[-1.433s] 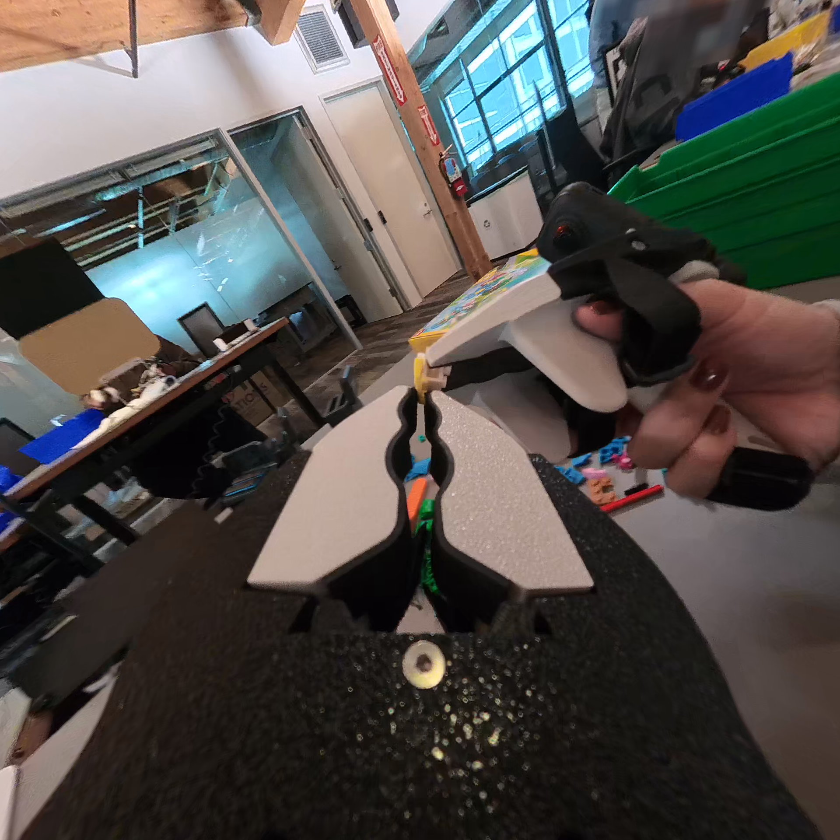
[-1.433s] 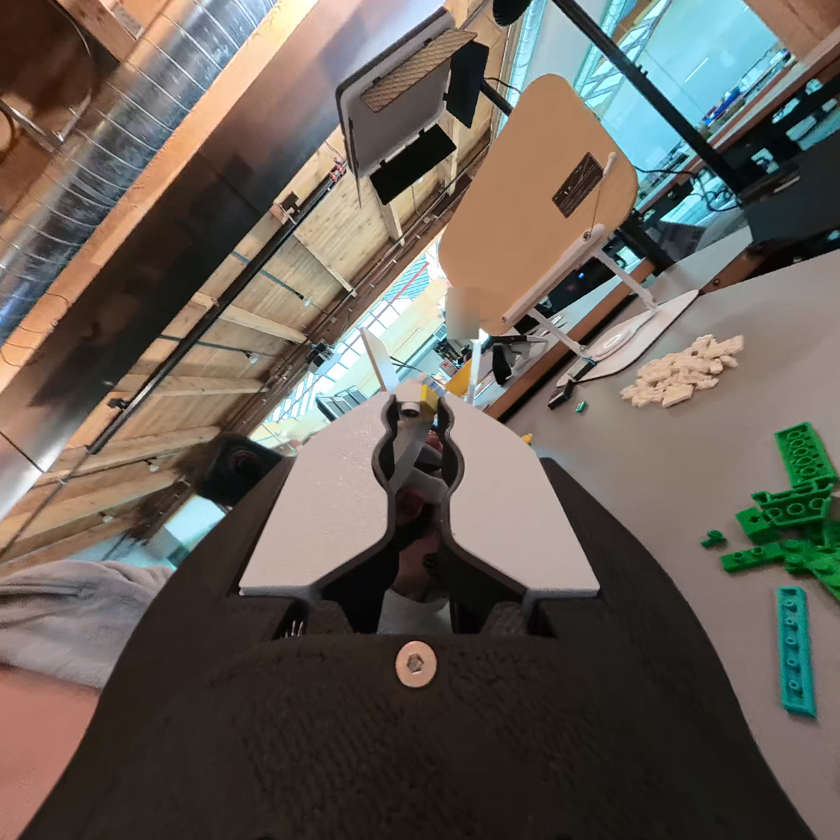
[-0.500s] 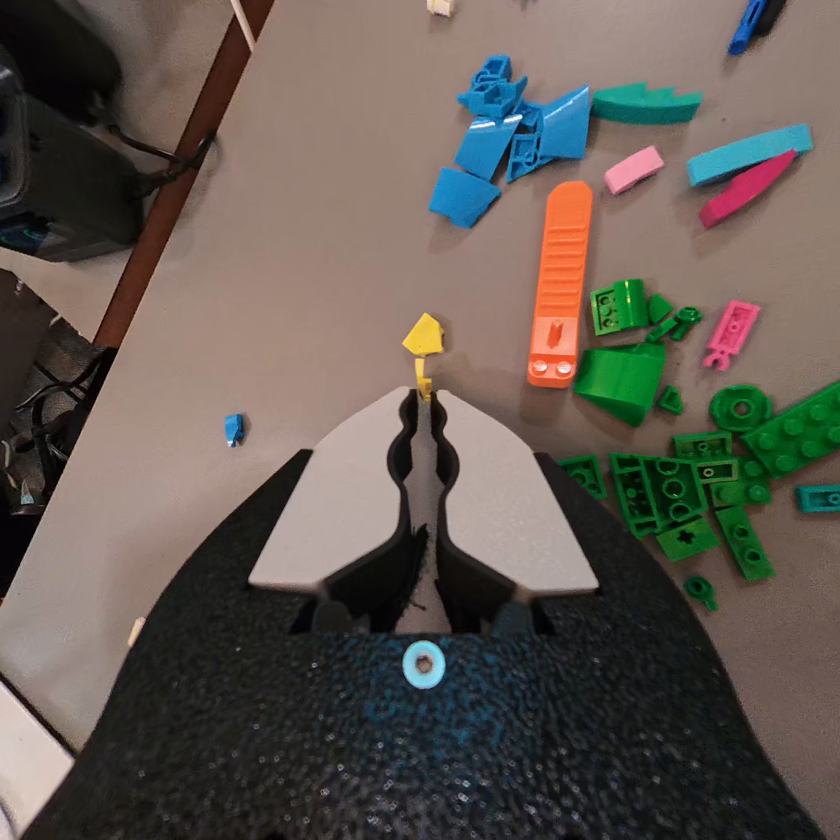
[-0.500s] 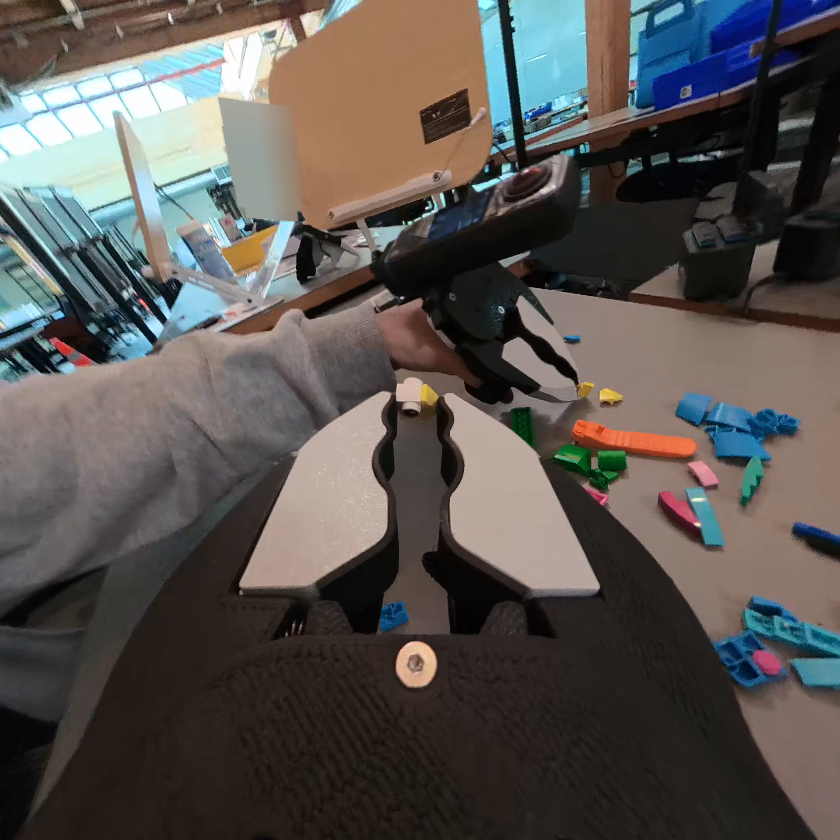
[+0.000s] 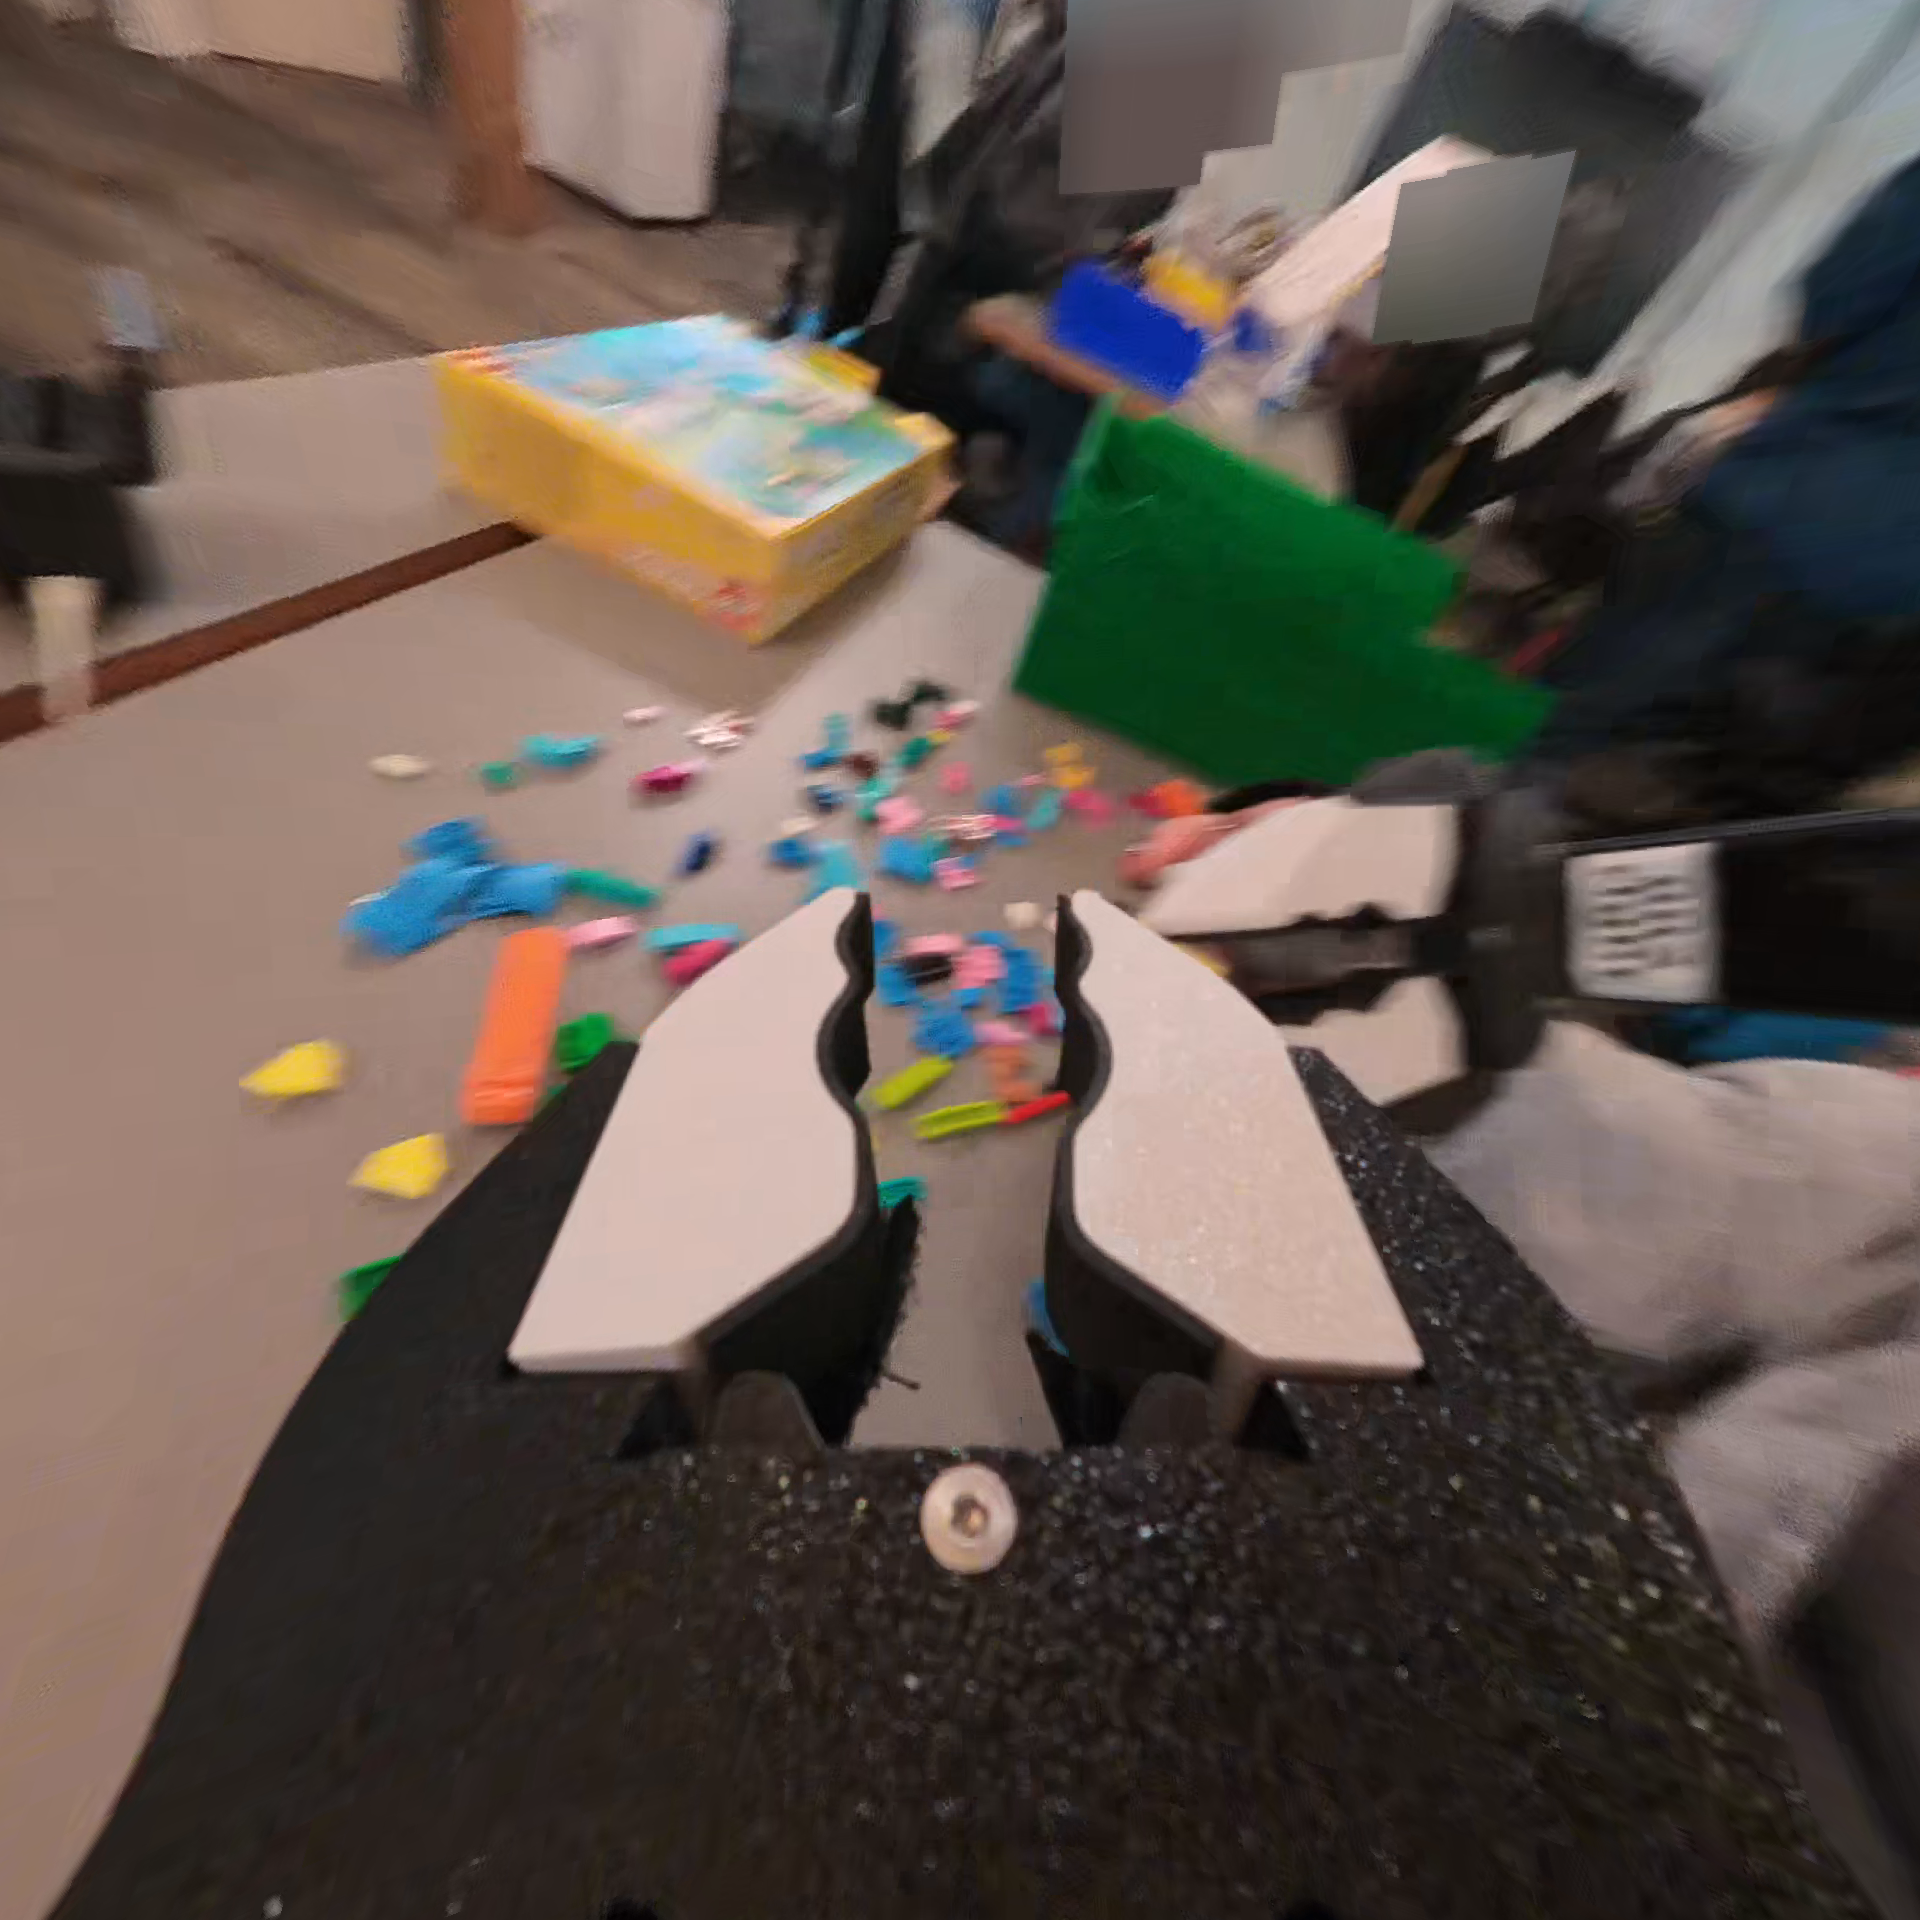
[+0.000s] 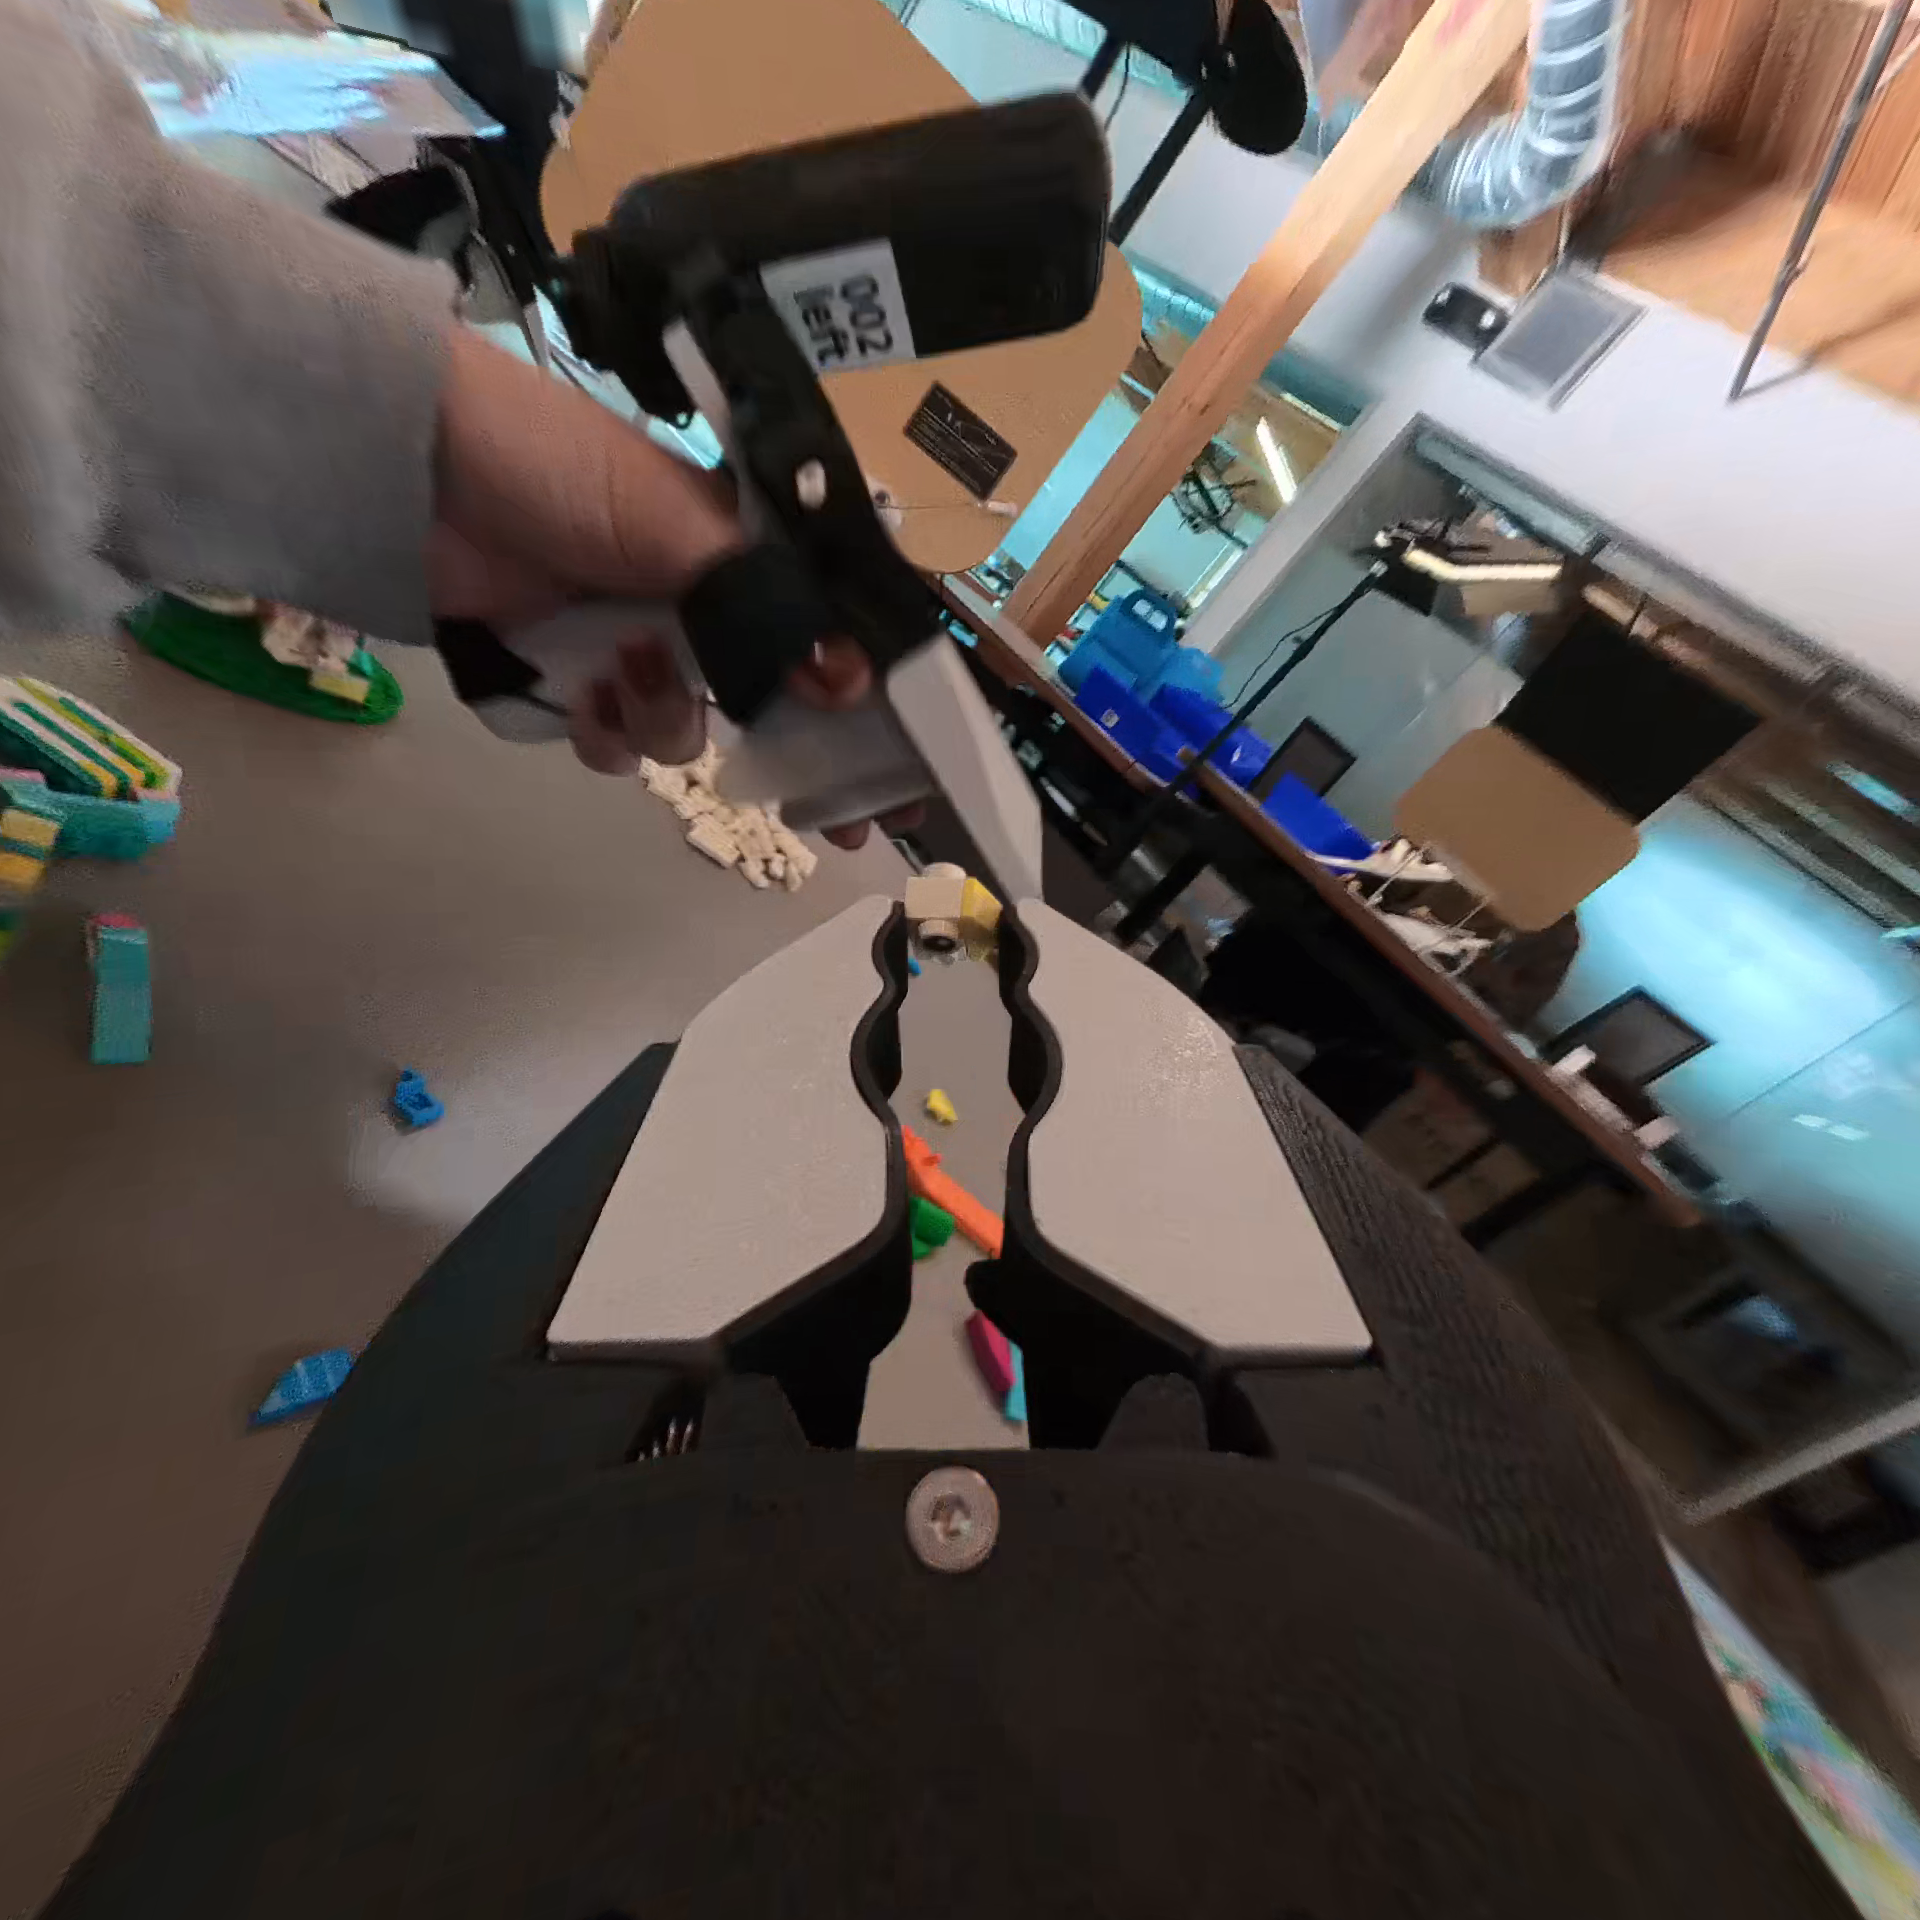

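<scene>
The left gripper point(image 5: 961, 920) fills the lower half of its own blurred view with its two fingers spread wide and nothing between them; through the gap lie scattered blue and pink bricks point(image 5: 961, 982) on the grey table point(image 5: 187, 935). Left of its fingers, at mid-frame, sit an orange tool point(image 5: 514, 1023), two yellow wedges point(image 5: 400, 1166) and a heap of blue pieces point(image 5: 447, 899). In the upper middle stands a yellow box point(image 5: 686, 468), and to its right a green bin point(image 5: 1247, 613). At the right edge of that view the right gripper point(image 5: 1195, 914) comes in sideways, with a grey sleeve point(image 5: 1662, 1195) below it. In the right wrist view, the right gripper point(image 6: 951, 920) is pinching a small beige-and-yellow piece point(image 6: 951, 914) at its very tips, just above the centre of the frame, the beige block against the left pad and the yellow part against the right. Through the slot below show a small yellow bit point(image 6: 940, 1104), the orange tool point(image 6: 951, 1195), a green brick point(image 6: 928, 1226) and a pink piece point(image 6: 987, 1351). The left gripper point(image 6: 997, 821) hangs in the upper left of this view, held in a hand point(image 6: 561, 540), one grey finger reaching down close to the pinched piece; whether it touches cannot be told. A pile of white bricks point(image 6: 727, 821) lies behind it, a blue brick point(image 6: 416, 1099) lower left, and a striped build point(image 6: 73, 769) at the left edge.
</scene>
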{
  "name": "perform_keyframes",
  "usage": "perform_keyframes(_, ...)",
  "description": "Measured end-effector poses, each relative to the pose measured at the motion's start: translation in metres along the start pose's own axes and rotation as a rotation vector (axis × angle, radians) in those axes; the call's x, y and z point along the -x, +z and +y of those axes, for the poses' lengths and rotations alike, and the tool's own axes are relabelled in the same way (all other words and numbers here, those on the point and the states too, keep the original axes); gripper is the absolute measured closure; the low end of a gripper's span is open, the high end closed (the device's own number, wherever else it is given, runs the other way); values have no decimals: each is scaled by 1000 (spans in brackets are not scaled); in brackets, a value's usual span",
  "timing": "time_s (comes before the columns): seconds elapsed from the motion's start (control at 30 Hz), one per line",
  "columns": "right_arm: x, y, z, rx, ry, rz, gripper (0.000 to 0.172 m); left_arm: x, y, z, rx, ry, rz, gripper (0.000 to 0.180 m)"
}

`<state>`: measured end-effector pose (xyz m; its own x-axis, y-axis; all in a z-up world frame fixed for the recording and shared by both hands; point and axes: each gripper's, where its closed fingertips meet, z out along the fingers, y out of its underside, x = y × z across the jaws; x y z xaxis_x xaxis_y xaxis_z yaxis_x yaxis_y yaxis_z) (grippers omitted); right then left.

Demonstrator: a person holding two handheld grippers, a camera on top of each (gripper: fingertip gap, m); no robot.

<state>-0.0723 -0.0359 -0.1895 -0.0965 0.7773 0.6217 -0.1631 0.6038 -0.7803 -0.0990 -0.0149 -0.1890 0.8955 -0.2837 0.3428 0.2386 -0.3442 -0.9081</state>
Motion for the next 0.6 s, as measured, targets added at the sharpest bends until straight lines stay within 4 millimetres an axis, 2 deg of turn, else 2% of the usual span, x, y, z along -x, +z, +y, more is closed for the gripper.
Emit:
perform_keyframes(0.03,3,0,-3,-6,-38,1,156,-15,-3,1,-6,-17,51,146)
perform_keyframes(0.1,9,0,-9,-31,-101,1,157,-28,-5,13,45,2,57,143)
perform_keyframes(0.2,15,2,-9,-19,-182,6,157,-37,-11,19,36,53,22,152)
perform_keyframes(0.37,15,5,-8,12,-249,56,157,-30,-19,28,72,208,-135,147)
perform_keyframes(0.47,17,6,-8,17,-287,70,157,-34,-19,29,81,265,-155,158)
perform_keyframes(0.6,18,8,-5,47,-355,95,157,-32,-18,32,116,305,-199,163)
